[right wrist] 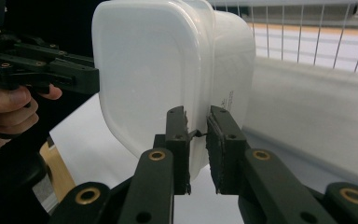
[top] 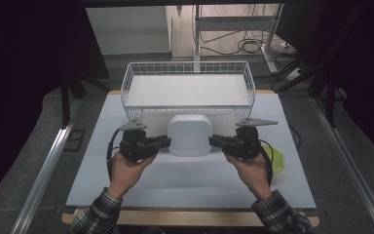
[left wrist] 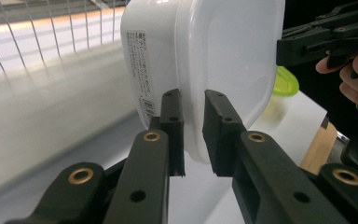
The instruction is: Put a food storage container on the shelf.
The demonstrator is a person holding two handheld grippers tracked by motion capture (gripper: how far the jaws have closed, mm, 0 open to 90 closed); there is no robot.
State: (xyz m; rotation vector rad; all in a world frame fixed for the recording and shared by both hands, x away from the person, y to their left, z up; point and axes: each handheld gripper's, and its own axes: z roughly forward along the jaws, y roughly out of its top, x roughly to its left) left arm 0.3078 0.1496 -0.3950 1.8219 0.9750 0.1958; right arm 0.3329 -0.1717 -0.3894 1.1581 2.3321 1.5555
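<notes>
The white lidded container (top: 190, 135) sits at the middle of the white table (top: 126, 180), just short of the wire basket (top: 187, 87), which lies at twelve o'clock from it in the high view. Seen from above it is a rounded square with its lid facing up and no clear long axis; if anything it runs slightly wider from nine to three o'clock than from twelve to six. That nine-to-three line is the one both grippers act along.

The left gripper (top: 164, 142) meets the container at its nine o'clock edge, and the right gripper (top: 215, 140) meets it at three o'clock, so the box is pinned between two opposed grips, neither hand nearer than the other. In the left gripper view the jaws are clamped on the lid rim, one pad (left wrist: 172, 122) on the printed side wall and the other on the lid face. The right gripper view shows the same thing mirrored: its jaws are drawn close together on the rim of the container (right wrist: 158, 84), with the lid edge nipped between the pads.

The basket's near wall stands just beyond the container's twelve o'clock side, so by my reading the coming move is a level lift and a carry toward twelve o'clock, over that wall. A yellow-green dish (top: 275, 159) lies at about four o'clock from the container, beside the right hand (top: 251, 170) and clear of that path.
</notes>
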